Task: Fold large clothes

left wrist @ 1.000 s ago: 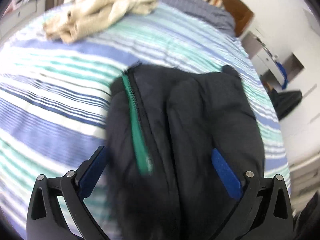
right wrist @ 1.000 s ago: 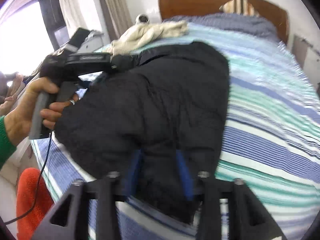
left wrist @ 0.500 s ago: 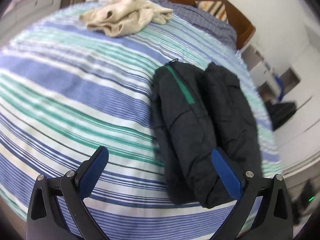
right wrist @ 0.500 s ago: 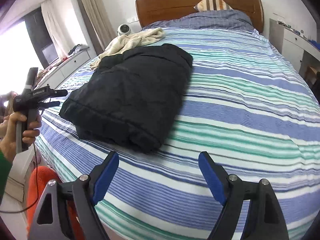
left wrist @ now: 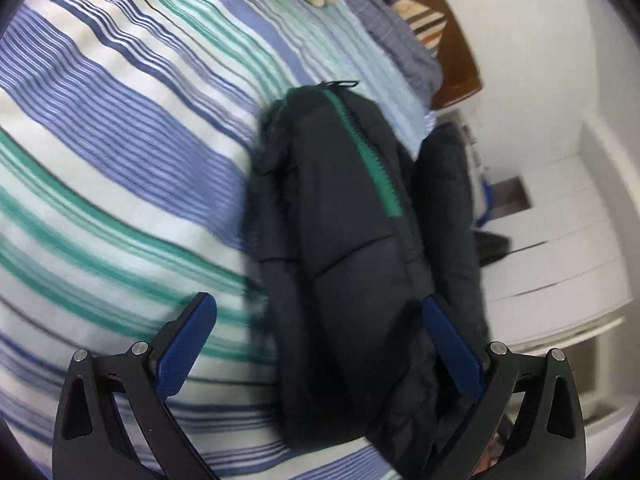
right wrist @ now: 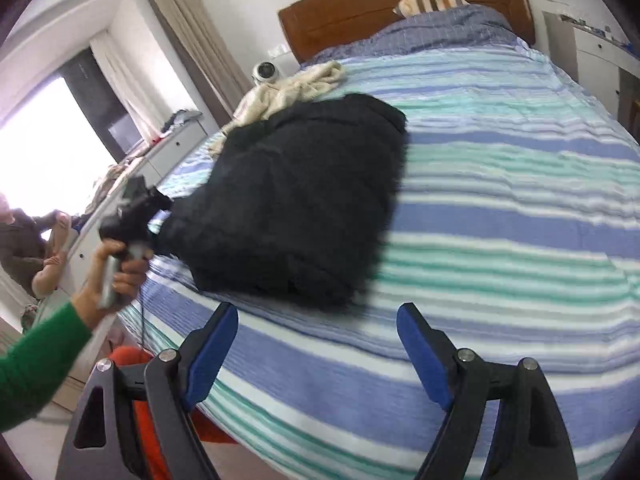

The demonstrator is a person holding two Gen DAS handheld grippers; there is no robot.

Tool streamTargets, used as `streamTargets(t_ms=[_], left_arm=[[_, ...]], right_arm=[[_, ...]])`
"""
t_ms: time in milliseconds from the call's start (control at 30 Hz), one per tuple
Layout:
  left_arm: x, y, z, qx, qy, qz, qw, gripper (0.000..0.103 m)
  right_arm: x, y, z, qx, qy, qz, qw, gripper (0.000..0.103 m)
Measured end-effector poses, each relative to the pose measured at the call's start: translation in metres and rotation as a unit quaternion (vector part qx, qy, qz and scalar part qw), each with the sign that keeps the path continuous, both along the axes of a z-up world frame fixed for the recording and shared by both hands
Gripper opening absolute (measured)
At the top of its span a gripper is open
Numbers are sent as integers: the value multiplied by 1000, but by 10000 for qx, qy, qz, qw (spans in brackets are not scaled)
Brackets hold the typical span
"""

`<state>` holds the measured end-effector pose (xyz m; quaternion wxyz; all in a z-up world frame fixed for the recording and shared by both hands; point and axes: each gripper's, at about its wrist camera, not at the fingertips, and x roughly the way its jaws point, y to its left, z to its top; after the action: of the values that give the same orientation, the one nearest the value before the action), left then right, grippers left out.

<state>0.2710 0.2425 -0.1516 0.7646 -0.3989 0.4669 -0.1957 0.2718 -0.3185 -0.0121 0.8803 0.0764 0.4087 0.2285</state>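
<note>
A black padded jacket [left wrist: 340, 240] with a green zip strip [left wrist: 372, 160] lies folded into a thick bundle on the striped bed [left wrist: 120, 160]. My left gripper [left wrist: 320, 340] is open, low over the jacket's near end, which lies between the wide jaws without either blue pad pressing on it. In the right wrist view the jacket [right wrist: 296, 200] sits near the bed's left edge. My right gripper [right wrist: 316, 344] is open over bare striped sheet [right wrist: 500, 220], a little short of the jacket. A hand in a green sleeve holds the left gripper [right wrist: 132, 208] at the jacket's left side.
A cream garment [right wrist: 288, 88] lies crumpled near the pillows [right wrist: 432, 28] and wooden headboard [right wrist: 360, 8]. White cabinets [left wrist: 560, 220] stand beside the bed. An orange object [right wrist: 132, 360] sits on the floor at the bed's corner. Another person [right wrist: 24, 240] is by the bright window.
The right gripper opened off the jacket's edge and drew back over the sheet. The left gripper pulled away, then swung back in low over the jacket's end, rolling as it went.
</note>
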Motion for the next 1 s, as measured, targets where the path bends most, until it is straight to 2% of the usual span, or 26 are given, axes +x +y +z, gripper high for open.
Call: streamTargets(t_ms=[100,167,233,300,400,500,567,633,667,733,833,867,900,933,1000], left_arm=[[6,-2,-5,-133,-3,-30,9999,102],[8,-5,-7,-87,1,-19,10000,102],[9,-8,-4,-2,-68,-16,10000,102],[12,-10,-1,54,-158,-81,9998,102],[16,-14,2,-24,-286,-320,9991,102],[29,-25,1,-43,-313,-704,9970,102],[39,-35,7,-74,-311,-959,9949,102],[50,-46,16,88,-329,-1206,9921,103],[58,-54,17,294,-263,-1366,9898,103],[66,-68,12,721,-6,-1611,9843,102],[71,-76,7,1221,140,-1739,9771,103],[70,-74,6,1200,147,-1706,9779,103],[70,-70,2,1020,209,-1672,9804,103],[69,-67,-3,859,258,-1637,9824,103],[68,-69,-5,824,234,-1571,9839,103]], right_arm=[[28,22,20,-206,-376,32,9991,83],[58,51,32,-254,-585,274,9976,78],[91,79,30,-171,-431,510,9976,56],[127,113,13,-124,-114,634,9978,45],[159,154,-32,72,698,977,9927,43],[166,171,-58,255,815,901,9923,43],[162,183,-62,-132,638,965,9932,43],[154,192,-64,-533,406,1100,9917,43],[151,194,-65,-622,324,1126,9912,43],[148,190,-66,-618,233,1106,9917,43],[130,185,-52,-770,141,1153,9902,43],[122,177,-43,-697,90,1165,9907,43],[111,160,-31,-456,30,1196,9918,50],[105,145,-23,-259,-46,1177,9927,65],[92,97,-12,99,-319,779,9964,88]])
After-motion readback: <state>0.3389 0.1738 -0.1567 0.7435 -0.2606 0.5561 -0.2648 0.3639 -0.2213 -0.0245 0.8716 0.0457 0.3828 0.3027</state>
